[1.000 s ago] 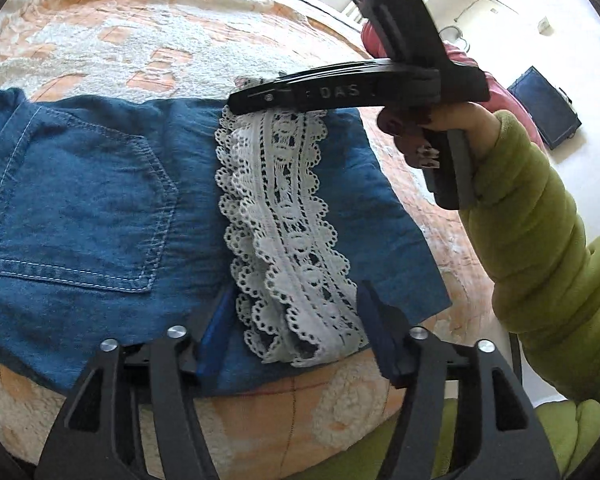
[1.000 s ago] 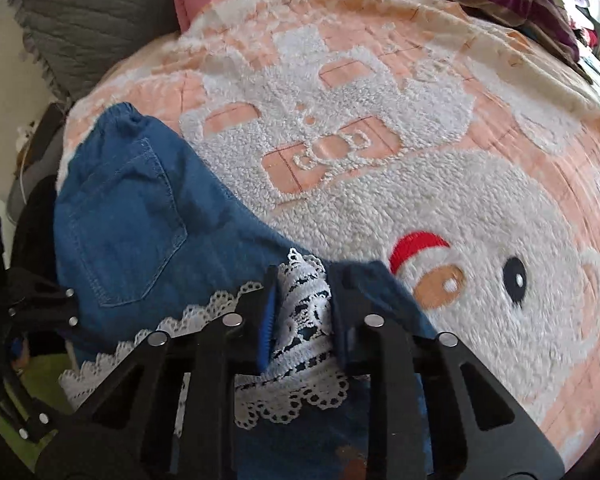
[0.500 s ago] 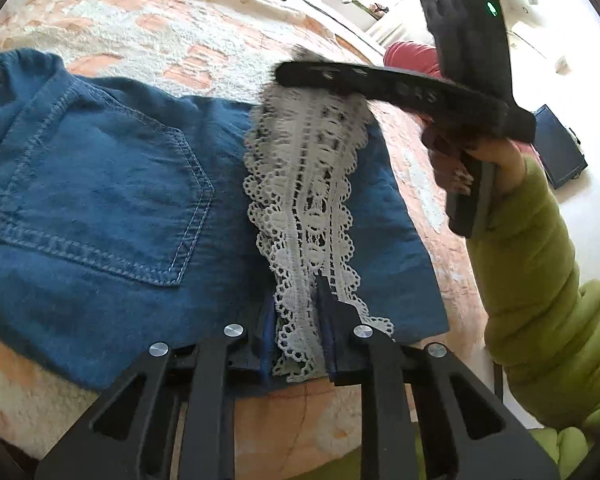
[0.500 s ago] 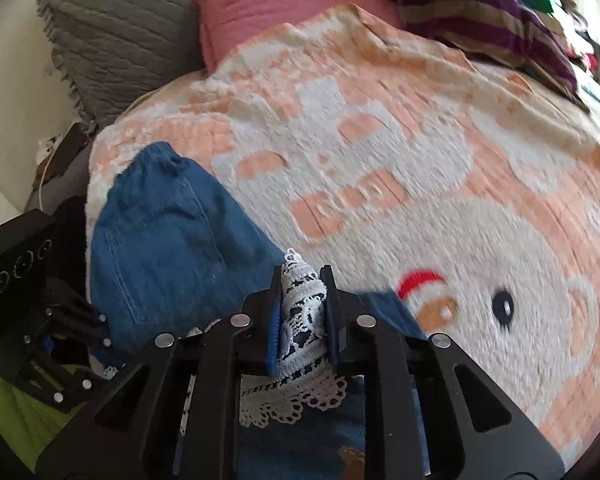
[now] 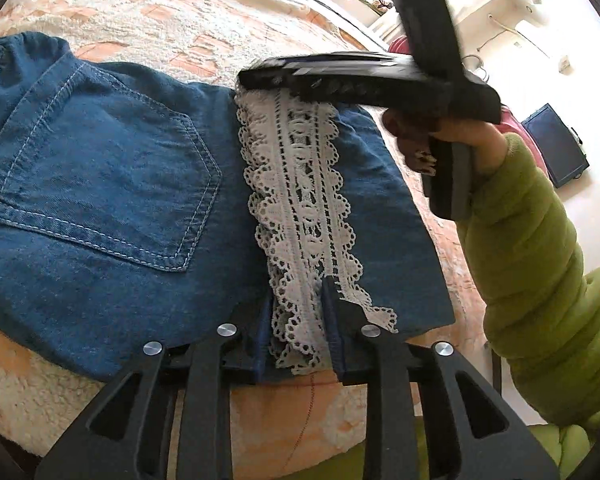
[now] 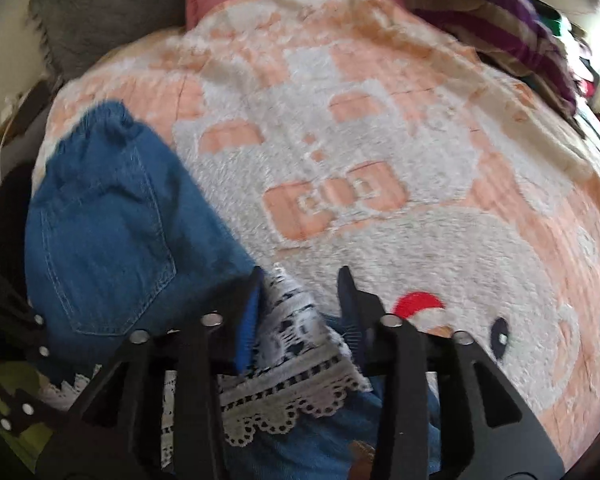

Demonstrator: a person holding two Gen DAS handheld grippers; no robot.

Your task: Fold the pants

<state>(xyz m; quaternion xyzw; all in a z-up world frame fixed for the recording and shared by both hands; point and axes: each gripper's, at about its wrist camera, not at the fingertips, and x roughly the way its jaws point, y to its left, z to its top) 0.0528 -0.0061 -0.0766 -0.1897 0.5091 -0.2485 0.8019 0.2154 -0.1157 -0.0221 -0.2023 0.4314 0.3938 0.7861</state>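
- The left gripper [image 5: 298, 312] sits at the near end of the lace hem [image 5: 300, 208]; its jaws, just eased apart a little, stand narrow around that white trim with both pads against it.
- The denim pants [image 5: 100, 184] lie folded on the peach blanket [image 6: 360, 128], back pocket left of the lace.
- At the lace's far end, the right gripper [image 6: 300, 300] has just been opening; the lace lies loose between its parted jaws.
- A green sleeve [image 5: 532, 248] is right of the lace.
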